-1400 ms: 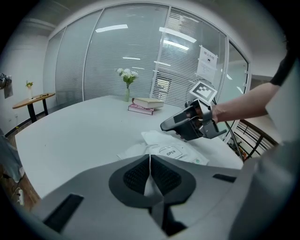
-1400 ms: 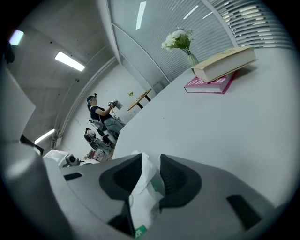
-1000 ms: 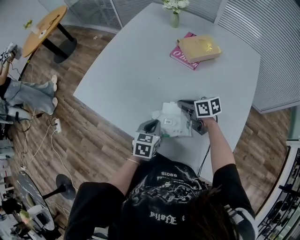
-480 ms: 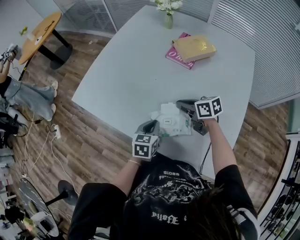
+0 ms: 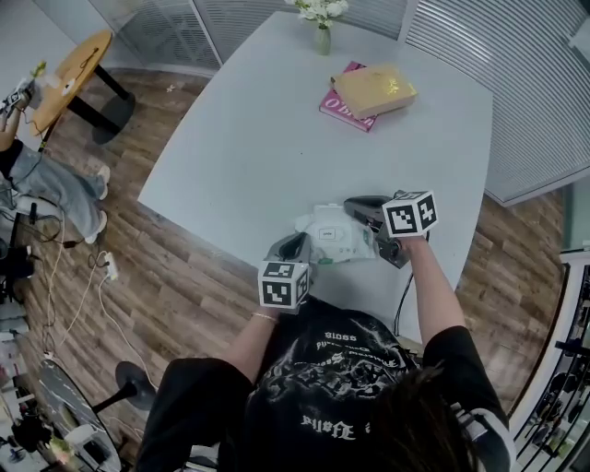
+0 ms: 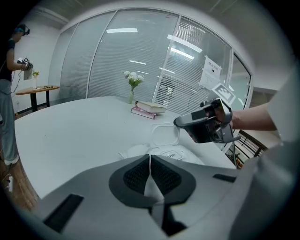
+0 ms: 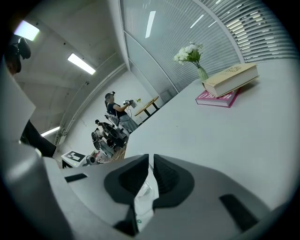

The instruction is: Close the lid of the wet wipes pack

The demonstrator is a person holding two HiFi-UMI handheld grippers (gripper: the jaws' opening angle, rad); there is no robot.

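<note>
The white wet wipes pack lies near the front edge of the white table. Its clear oval lid stands open behind the "OPEN" label. My left gripper is shut on the pack's near edge, with white film pinched between its pads. My right gripper is at the pack's right side, next to the lid. Its jaws have just been opening a little, but white film with green print is still clamped between them.
A tan book on a pink one and a vase of white flowers stand at the table's far side. On the wooden floor to the left are a round wooden table and a person.
My right gripper has risen slightly with the pack's edge in it. The left gripper has kept its place and its grip.
</note>
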